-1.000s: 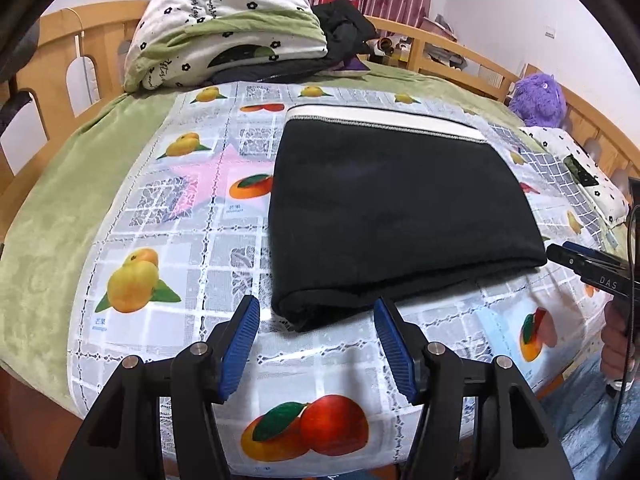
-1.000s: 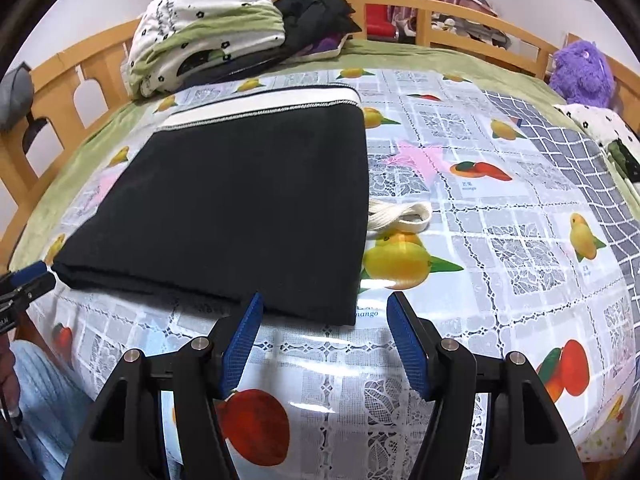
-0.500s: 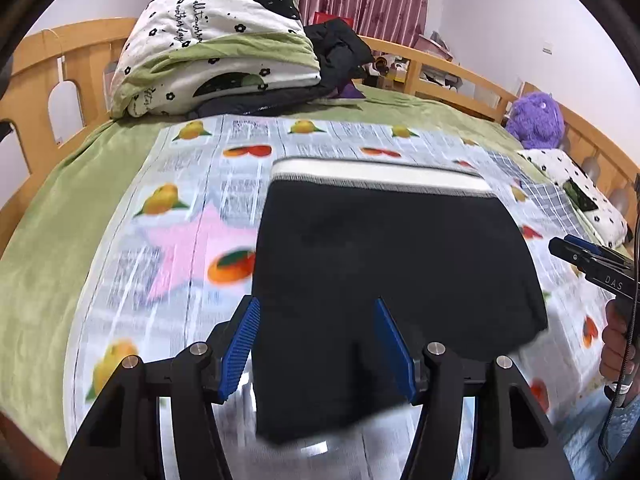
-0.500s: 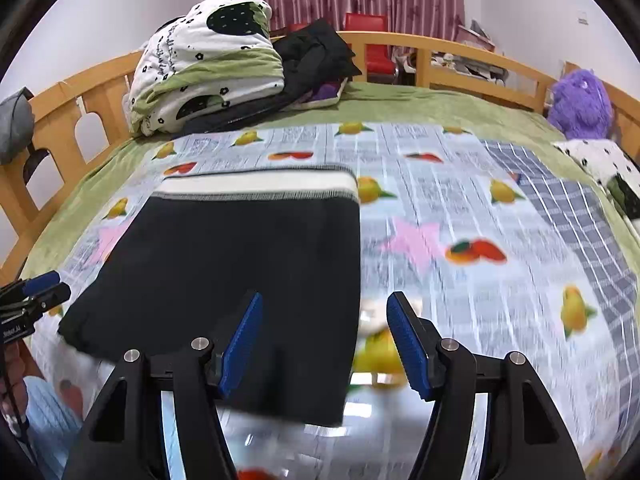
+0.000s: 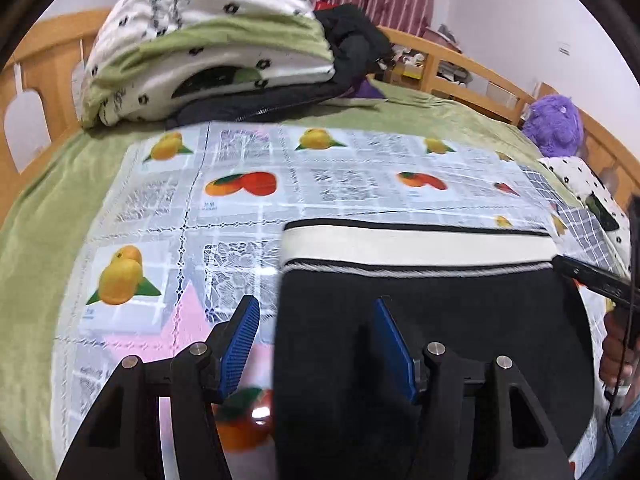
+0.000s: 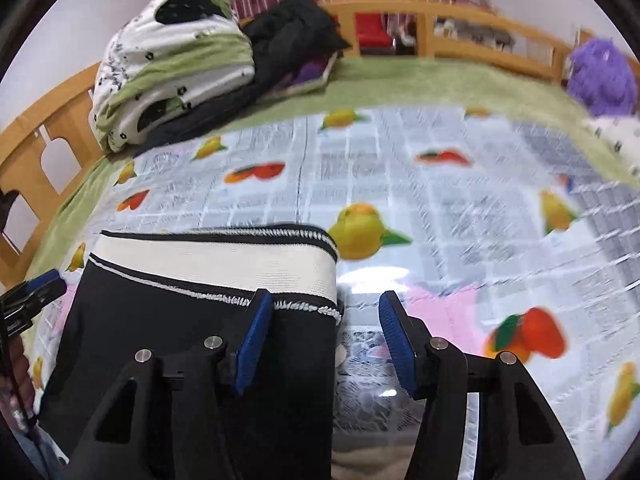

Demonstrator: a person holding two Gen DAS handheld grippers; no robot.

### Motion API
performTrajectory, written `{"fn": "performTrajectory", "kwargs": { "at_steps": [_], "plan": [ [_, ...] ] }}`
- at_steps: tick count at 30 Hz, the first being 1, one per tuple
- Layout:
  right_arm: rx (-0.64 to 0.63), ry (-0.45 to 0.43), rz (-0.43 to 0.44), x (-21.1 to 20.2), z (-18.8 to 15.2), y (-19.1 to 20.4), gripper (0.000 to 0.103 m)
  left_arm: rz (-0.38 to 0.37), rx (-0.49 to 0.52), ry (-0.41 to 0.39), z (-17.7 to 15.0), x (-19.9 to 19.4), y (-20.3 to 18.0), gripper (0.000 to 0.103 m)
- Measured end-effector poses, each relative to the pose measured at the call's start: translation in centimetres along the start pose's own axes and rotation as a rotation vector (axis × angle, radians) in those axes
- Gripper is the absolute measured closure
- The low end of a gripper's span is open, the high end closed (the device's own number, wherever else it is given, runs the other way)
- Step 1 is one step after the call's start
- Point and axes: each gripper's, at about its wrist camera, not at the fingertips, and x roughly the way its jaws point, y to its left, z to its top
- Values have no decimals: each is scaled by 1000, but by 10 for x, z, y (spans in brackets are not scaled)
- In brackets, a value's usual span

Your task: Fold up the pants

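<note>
Nearest the cameras, both grippers stand over the black pants (image 5: 432,344), which lie folded flat on the fruit-print cloth (image 5: 248,224) covering the bed. Left gripper (image 5: 316,338): jaws apart, straddling the garment's left edge, clamped on nothing. Right gripper (image 6: 326,336): jaws apart but just been closing, straddling the right edge beside the white waistband (image 6: 208,264), nothing pinched yet. Judgement: next fold starts with a grip at the two waistband corners. Recommended: seat each lower finger under all layers before closing, grip both corners at matching points, and lift evenly so the stack does not skew. Beyond lie bare cloth, then piled bedding (image 5: 208,40) at the headboard.
</note>
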Motion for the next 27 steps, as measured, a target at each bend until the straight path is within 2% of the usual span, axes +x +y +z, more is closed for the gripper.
{"fn": "performTrajectory", "kwargs": {
  "at_steps": [2, 3, 4, 5, 6, 7, 8, 9, 10, 11, 13, 15, 18, 20, 24, 27],
  "plan": [
    [23, -10, 57, 3, 2, -5, 53, -47, -10, 25, 3, 14, 7, 48],
    [30, 2, 102, 6, 4, -7, 58, -62, -8, 29, 5, 20, 10, 47],
    [35, 7, 131, 6, 4, -7, 70, -73, -14, 33, 7, 26, 12, 47],
    [30, 8, 131, 6, 6, -6, 71, -100, -33, 41, 9, 31, 15, 47],
    [15, 13, 125, 7, 7, -4, 72, -130, -53, 48, 11, 34, 17, 58],
    [-9, 4, 122, 5, 8, -1, 78, -170, -73, 57, 13, 37, 20, 66],
    [-18, -13, 126, 2, 9, -1, 84, -170, -84, 54, 14, 38, 22, 76],
    [5, -34, 169, -3, 13, -4, 86, -163, -85, 35, 14, 35, 23, 84],
    [29, -54, 209, -8, 14, -7, 87, -184, -86, 7, 14, 29, 23, 85],
    [33, -65, 222, -10, 15, -7, 87, -197, -87, -5, 15, 26, 23, 85],
    [-20, -36, 143, 1, 13, -1, 88, -199, -96, 0, 14, 31, 23, 85],
    [-6, -1, 103, 20, 5, -3, 86, -182, -109, 17, 12, 40, 24, 80],
    [22, 19, 123, 14, 8, -10, 82, -136, -96, 21, 9, 33, 21, 71],
    [52, 44, 135, 1, 5, -16, 75, -112, -89, 33, 6, 22, 20, 69],
    [69, 28, 144, -34, -30, -21, 75, -177, -44, 56, -14, -7, 12, 69],
    [51, 52, 113, -48, -62, -18, 75, -160, -5, 77, -29, -23, 0, 69]
  ]
}}
